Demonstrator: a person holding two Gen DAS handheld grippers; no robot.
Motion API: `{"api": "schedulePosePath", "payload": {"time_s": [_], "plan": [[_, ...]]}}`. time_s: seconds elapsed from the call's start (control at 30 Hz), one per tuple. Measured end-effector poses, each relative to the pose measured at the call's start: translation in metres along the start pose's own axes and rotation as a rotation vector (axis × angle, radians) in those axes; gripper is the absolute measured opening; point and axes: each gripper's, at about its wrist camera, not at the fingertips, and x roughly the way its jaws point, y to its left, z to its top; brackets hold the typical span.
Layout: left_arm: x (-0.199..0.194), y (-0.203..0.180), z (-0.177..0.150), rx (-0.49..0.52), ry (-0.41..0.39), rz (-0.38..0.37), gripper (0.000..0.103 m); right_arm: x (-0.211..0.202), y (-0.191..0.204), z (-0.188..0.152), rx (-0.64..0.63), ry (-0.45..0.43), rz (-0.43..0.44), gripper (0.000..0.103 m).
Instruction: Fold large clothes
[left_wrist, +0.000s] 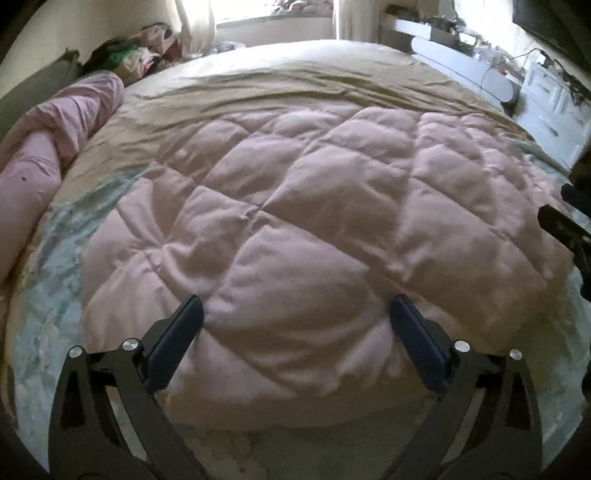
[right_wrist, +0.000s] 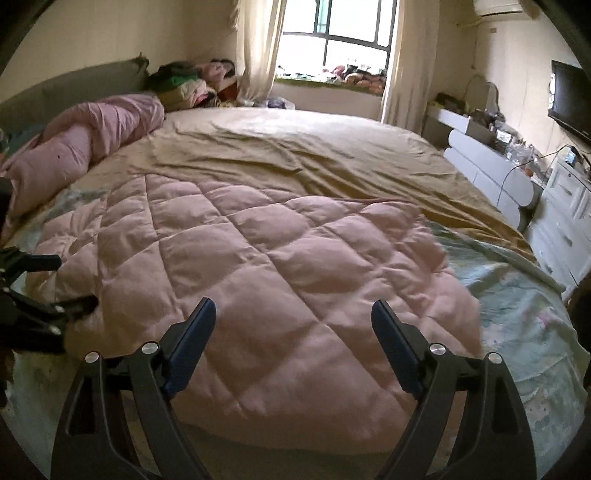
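Note:
A pink quilted comforter (left_wrist: 314, 221) lies folded and puffy on the bed, its near edge rounded toward me. My left gripper (left_wrist: 295, 301) stands open over that near edge, with the blue pads (left_wrist: 173, 343) wide apart and no fabric pinched. In the right wrist view the same comforter (right_wrist: 258, 258) spreads ahead, and my right gripper (right_wrist: 293, 303) is open above its near part, gripping nothing. The right gripper (left_wrist: 565, 229) shows at the right edge of the left view. The left gripper (right_wrist: 37, 291) shows at the left edge of the right view.
A tan sheet (right_wrist: 295, 155) covers the far half of the bed over a pale floral sheet (right_wrist: 517, 295). A rolled pink duvet (right_wrist: 92, 129) lies along the left by the headboard, with a clothes pile (right_wrist: 184, 85) behind. White drawers (right_wrist: 565, 221) stand on the right.

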Motion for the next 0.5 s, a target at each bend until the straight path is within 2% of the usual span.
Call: {"api": "schedulePosePath", "payload": {"time_s": [0.07,0.13,0.27,0.3,0.5], "plan": [[0.015,0.01,0.003,-0.057,0.039,-0.051,0.095,0.017,0.007,0.006,-0.015,0.04,0.004,0.085],[0.024,0.016,0.004,-0.067,0.049,-0.077,0.095,0.037,0.006,0.01,0.007,0.098,-0.001,0.085],[0.032,0.018,0.005,-0.033,0.041,-0.093,0.095,0.071,-0.012,0.012,0.136,0.193,0.048,0.095],[0.034,0.02,0.004,-0.038,0.039,-0.102,0.095,0.082,-0.013,0.013,0.148,0.225,0.053,0.096],[0.043,0.016,0.004,-0.042,0.014,-0.102,0.095,0.11,-0.009,0.013,0.149,0.283,0.035,0.099]]}}
